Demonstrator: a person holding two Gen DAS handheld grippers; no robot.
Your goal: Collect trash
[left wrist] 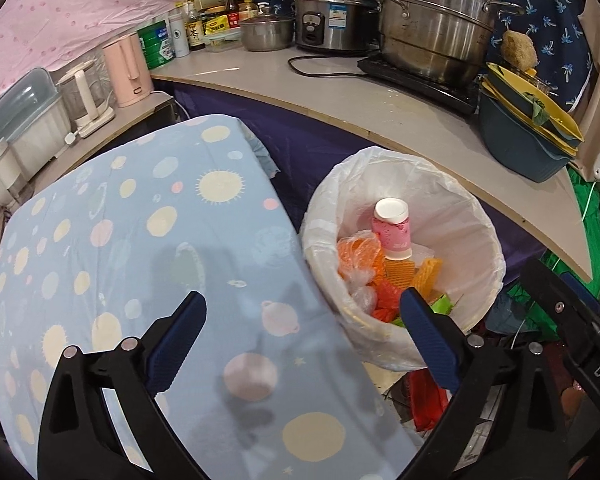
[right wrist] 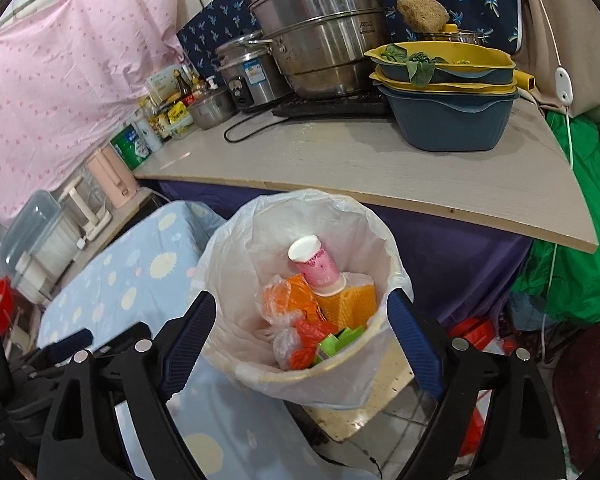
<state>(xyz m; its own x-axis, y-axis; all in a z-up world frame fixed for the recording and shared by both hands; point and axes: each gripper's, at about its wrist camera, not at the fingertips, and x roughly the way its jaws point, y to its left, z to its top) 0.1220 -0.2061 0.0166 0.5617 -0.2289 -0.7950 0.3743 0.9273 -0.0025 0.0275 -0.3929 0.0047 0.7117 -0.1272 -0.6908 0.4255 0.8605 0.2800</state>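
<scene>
**Both grippers empty above the lined bin**

Left gripper (left wrist: 302, 332): spread wide, nothing between the blue pads, held over the edge of a table draped in a pale blue dotted cloth (left wrist: 140, 240), just left of the trash bin (left wrist: 472, 216). Right pad overlapping the bin's near rim in the left wrist view; whether touching, cannot tell.

Right gripper (right wrist: 300, 336): likewise spread wide and empty, straddling the bin's near rim (right wrist: 328, 376) from above, one pad to either side of the opening.

Inside the bin, lined with a white plastic bag (right wrist: 260, 232): a pink paper cup (right wrist: 316, 266) standing upside down, white base up, toward the back. Below and in front of the cup, orange foam netting (right wrist: 352, 300), with orange mesh and clear crumpled plastic (right wrist: 284, 320) to its left. Nearest the front rim, red wrappers (right wrist: 314, 330) and green packets (right wrist: 340, 340).

Behind the bin: a light counter (right wrist: 340, 160) over a purple drape, bearing a tall stacked steel steamer (right wrist: 320, 40), a rice cooker (right wrist: 248, 76) to the steamer's left, then a small lidded pot and a cluster of bottles and jars. Right of the steamer, blue and yellow basins (right wrist: 448, 92) nested together, with green leaves on the top one and a loofah sponge (right wrist: 422, 10) above. Far left of the bin, a pink kettle (left wrist: 126, 70) on a lower surface. Right of the bin, green fabric (right wrist: 580, 248).
</scene>
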